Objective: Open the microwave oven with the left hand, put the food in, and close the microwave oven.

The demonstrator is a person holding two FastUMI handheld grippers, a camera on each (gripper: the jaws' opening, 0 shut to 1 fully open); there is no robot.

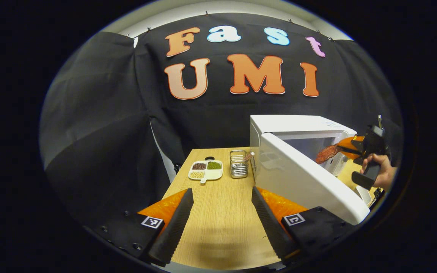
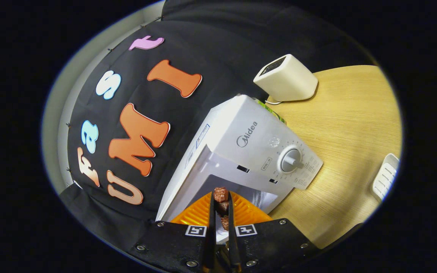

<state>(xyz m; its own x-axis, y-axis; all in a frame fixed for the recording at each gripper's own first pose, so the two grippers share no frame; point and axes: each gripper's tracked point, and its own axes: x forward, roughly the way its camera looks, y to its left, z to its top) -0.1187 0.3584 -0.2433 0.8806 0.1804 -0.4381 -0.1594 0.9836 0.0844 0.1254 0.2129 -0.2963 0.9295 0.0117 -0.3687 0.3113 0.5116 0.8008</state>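
One microwave (image 1: 302,132) stands open; the right gripper (image 2: 220,212) pinches one meat piece (image 2: 220,195), the left gripper (image 1: 222,212) gapes wide.

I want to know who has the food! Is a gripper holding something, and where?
The right gripper pinches the reddish-brown food by its near end. The left gripper is open, holding nothing.

We are holding the right gripper (image 2: 221,212) with its fingers (image 2: 211,220) pressing together on a reddish-brown piece of food (image 2: 221,195), which is sitting right at the open mouth of the microwave oven (image 2: 241,151). The oven's control dial (image 2: 290,160) is showing on its front panel, beside the opening. Behind the oven a cream box-shaped device (image 2: 285,79) is resting on the tabletop (image 2: 355,121), and past the dial side a white ribbed tray (image 2: 385,177) is lying.
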